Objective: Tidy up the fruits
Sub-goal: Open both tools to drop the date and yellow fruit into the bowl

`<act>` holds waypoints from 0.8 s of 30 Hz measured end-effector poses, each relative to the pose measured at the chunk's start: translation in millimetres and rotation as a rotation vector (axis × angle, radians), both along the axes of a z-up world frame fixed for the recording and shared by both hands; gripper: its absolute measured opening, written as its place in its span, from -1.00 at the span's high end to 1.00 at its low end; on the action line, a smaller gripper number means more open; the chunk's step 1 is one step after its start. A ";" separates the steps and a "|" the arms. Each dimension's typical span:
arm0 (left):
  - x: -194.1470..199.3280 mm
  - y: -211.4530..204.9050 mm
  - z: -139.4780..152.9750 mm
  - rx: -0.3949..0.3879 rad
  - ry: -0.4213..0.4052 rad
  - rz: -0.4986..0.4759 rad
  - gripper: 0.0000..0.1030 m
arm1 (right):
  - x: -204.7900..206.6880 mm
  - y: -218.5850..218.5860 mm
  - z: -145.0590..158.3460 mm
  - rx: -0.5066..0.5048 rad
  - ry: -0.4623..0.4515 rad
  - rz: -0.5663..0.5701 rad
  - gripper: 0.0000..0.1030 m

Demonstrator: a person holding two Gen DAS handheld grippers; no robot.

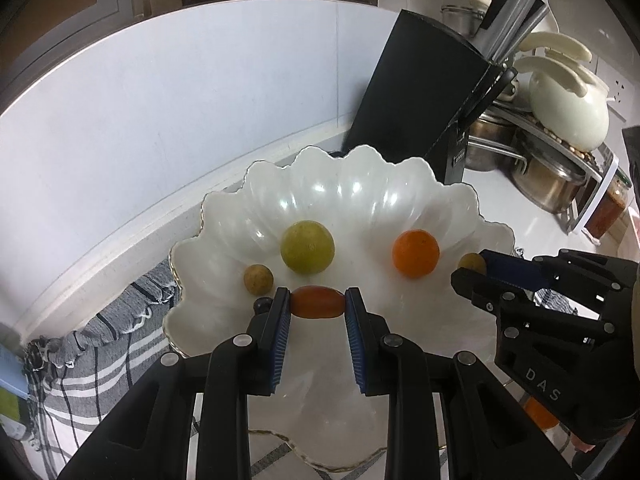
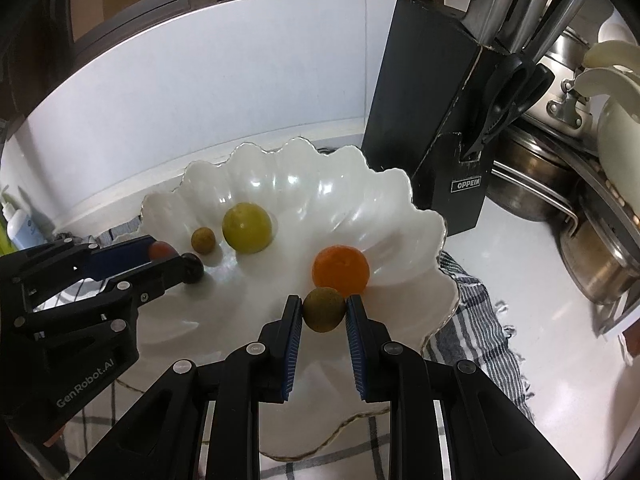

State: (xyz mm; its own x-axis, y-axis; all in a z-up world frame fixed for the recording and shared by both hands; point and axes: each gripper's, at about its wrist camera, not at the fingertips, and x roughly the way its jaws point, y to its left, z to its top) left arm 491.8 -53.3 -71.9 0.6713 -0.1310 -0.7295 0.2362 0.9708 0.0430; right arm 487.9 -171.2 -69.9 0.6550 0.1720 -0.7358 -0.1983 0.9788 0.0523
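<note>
While each gripper carries a fruit over the white scalloped bowl [image 1: 400,200], what matters for the release is what lies straight below each one. The left gripper [image 1: 318,306] is closed on a red oblong tomato [image 1: 318,302], pinched end to end so its long axis runs across the jaws; it hangs over the bowl's near-left part, with a small brown fruit [image 1: 258,279] just beside it and a dark round fruit [image 2: 193,267] close under its tip. The right gripper [image 2: 323,312] is closed on a round brownish-green fruit [image 2: 323,309], just in front of the orange [image 2: 340,270] on the bowl's right side. A yellow-green fruit [image 1: 307,246] sits in the middle. The bowl rests on a striped cloth [image 1: 100,344] on the table, near a knife block [image 2: 436,120] at the back edge. Both fruits look ready to be set down; the right one could nudge the orange.
</note>
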 end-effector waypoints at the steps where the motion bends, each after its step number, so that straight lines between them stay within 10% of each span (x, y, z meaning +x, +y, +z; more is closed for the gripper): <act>1: -0.4 0.1 -0.5 0.004 0.002 0.002 0.44 | 0.0 0.1 -0.1 -0.001 0.000 0.002 0.52; 24: -57.9 9.2 51.5 0.051 -0.164 0.029 -0.34 | -56.6 -16.1 49.0 0.030 -0.131 -0.052 0.30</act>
